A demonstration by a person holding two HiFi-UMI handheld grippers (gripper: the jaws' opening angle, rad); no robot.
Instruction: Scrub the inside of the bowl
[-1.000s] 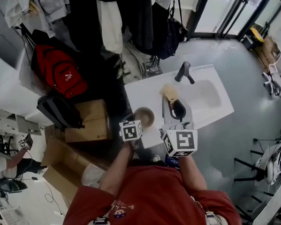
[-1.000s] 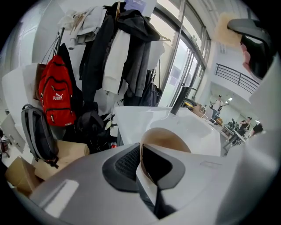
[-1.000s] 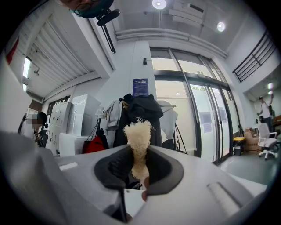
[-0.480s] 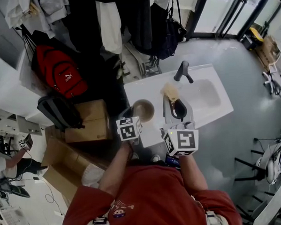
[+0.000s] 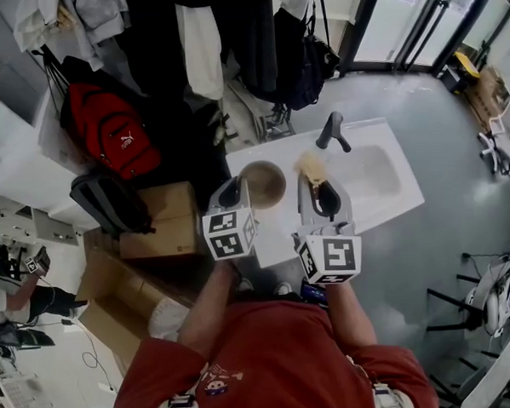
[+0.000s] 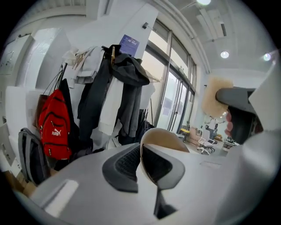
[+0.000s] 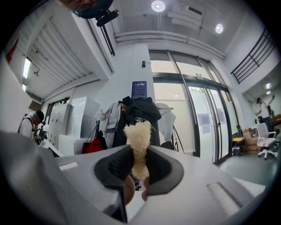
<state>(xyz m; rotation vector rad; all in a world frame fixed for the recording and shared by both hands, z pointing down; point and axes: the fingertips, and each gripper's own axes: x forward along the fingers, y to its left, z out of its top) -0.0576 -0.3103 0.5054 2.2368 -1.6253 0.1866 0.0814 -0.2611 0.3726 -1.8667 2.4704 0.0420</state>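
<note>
The red backpack (image 5: 106, 130) leaning at the wall carries a white PUMA logo, legible in the left gripper view. A blue notice (image 7: 139, 89) is fixed to the pillar above the hanging coats (image 5: 255, 37); its print is too small to read. Each gripper's cube shows a black-and-white square marker.

The left gripper (image 5: 237, 189) is clamped narrow on the rim of the tan bowl (image 5: 261, 183), which hangs in the air over the left end of the white sink unit (image 5: 383, 202). The right gripper (image 5: 312, 180) pinches a pale fibrous scrubber (image 5: 308, 164) just beside the bowl, not touching it, over the counter between bowl and basin. The black tap (image 5: 334, 132) stands at the unit's far edge.

Off the unit's left end sit cardboard boxes (image 5: 158, 221) and a dark backpack (image 5: 110, 202). Glass doors (image 7: 206, 127) run behind.
</note>
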